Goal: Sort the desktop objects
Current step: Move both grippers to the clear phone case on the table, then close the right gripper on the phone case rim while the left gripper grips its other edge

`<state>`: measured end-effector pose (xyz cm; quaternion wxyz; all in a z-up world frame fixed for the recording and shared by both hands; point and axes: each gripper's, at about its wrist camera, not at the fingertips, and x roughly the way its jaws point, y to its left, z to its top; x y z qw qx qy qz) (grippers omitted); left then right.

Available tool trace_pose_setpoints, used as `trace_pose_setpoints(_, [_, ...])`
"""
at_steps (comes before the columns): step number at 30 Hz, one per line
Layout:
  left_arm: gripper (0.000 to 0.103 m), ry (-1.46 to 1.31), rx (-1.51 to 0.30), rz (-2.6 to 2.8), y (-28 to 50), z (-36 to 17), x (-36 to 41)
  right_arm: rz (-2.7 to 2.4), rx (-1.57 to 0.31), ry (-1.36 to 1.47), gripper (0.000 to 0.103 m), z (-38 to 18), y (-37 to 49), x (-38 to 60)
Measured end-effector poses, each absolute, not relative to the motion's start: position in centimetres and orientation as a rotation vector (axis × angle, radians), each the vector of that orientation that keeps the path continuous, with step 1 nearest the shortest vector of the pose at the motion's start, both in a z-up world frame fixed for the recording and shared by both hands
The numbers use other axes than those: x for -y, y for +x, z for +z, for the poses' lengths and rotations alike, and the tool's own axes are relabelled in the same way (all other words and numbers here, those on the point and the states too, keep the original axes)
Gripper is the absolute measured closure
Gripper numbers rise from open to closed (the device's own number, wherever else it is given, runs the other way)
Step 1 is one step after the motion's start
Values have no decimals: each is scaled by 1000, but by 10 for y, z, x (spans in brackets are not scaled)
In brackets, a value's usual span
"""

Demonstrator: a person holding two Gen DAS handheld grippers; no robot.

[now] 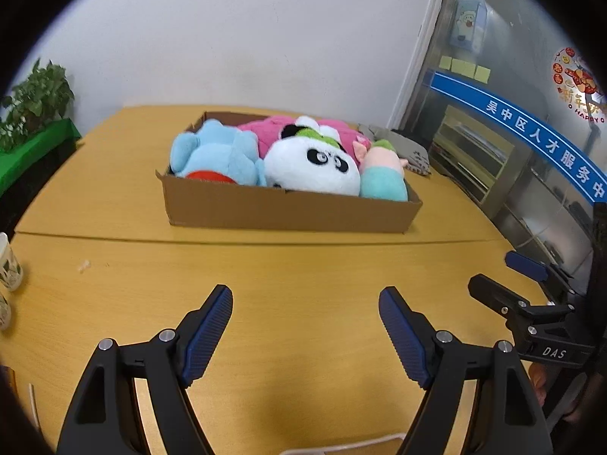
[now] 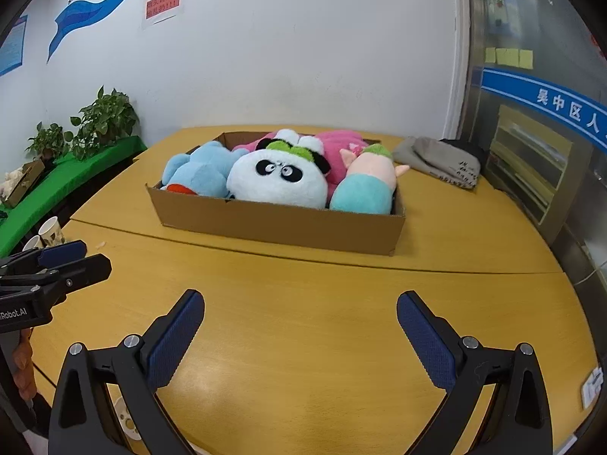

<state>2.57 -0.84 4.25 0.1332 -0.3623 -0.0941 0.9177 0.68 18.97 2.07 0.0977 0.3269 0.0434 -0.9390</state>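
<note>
Left wrist view: two open claws, soft toys waiting in the box

Left wrist view shows the left claw with its two blue ribbed pads standing wide apart. Nothing is between them, only the bare yellow wooden table below. Off to its right side the right claw pokes in, and in its own view the right claw also has its pads wide apart and holds nothing.

Ahead of both claws, past a seam in the table top, sits the shallow brown cardboard box. It is well apart from the pads. Four soft toys are packed inside it, pressed against each other. The round white panda plush with black eye patches lies in the middle, straight ahead. To its left is the light blue plush animal. To its right is the teal and peach plush doll with a green top. Behind them is the big pink plush.

These toys look light, squashy and fuzzy, so I think they will not break or slip much. A good place to pinch is a fat, puffy part, like the panda's round head or the doll's teal body. A thin ear could slide out. Because they are squeezed together, lifting one may drag its neighbour.

Farther off to the right, beside the box, a grey knitted cloth lies on the table. Far to the left are paper cups and green potted plants.
</note>
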Motion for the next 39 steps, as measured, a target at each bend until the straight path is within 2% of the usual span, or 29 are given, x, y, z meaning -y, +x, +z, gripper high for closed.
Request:
trace_pose_setpoints(4, [23,-1149,298,2493,40,19,23,-2615,-119,994,0,3,22,-189])
trace_pose_setpoints(10, [23,-1329,257,2271,78,-39,31,-2333,-219,1151,2,-63,73,-187])
trace_pose_setpoints(11, [23,-1360,253,2238,82,-48,30,-2298,-244,1197,3,-76,80,-182])
trace_pose_setpoints(15, [25,-1455,277,2196,88,-73,28,-2231,-338,1347,21,-110,94,-170])
trace_pose_setpoints(17, [27,-1480,296,2188,91,-80,27,-2250,-364,1354,22,-113,95,-169])
trace_pose_setpoints(18, [30,-1473,299,2195,93,-80,26,-2251,-356,1361,26,-113,93,-169])
trace_pose_setpoints(19, [38,-1478,300,2190,93,-80,24,-2254,-353,1361,35,-111,92,-170])
trace_pose_setpoints(20, [56,-1485,304,2185,93,-81,22,-2255,-345,1359,42,-109,91,-171])
trace_pose_setpoints(21, [65,-1494,311,2183,93,-82,20,-2252,-338,1355,60,-108,90,-171])
trace_pose_setpoints(22, [67,-1497,307,2195,93,-83,19,-2247,-331,1353,75,-106,90,-171])
trace_pose_setpoints(24, [76,-1512,287,2224,91,-83,16,-2242,-329,1344,88,-104,91,-170])
trace_pose_setpoints(25, [87,-1521,286,2235,90,-84,15,-2251,-343,1341,88,-103,92,-170])
trace_pose_setpoints(26, [93,-1525,304,2237,88,-84,16,-2271,-360,1337,89,-102,92,-171])
trace_pose_setpoints(30, [94,-1540,370,2246,81,-87,17,-2323,-298,1313,92,-94,87,-183])
trace_pose_setpoints(39, [97,-1433,354,2300,30,-59,19,-2448,-250,1206,96,-64,41,-195])
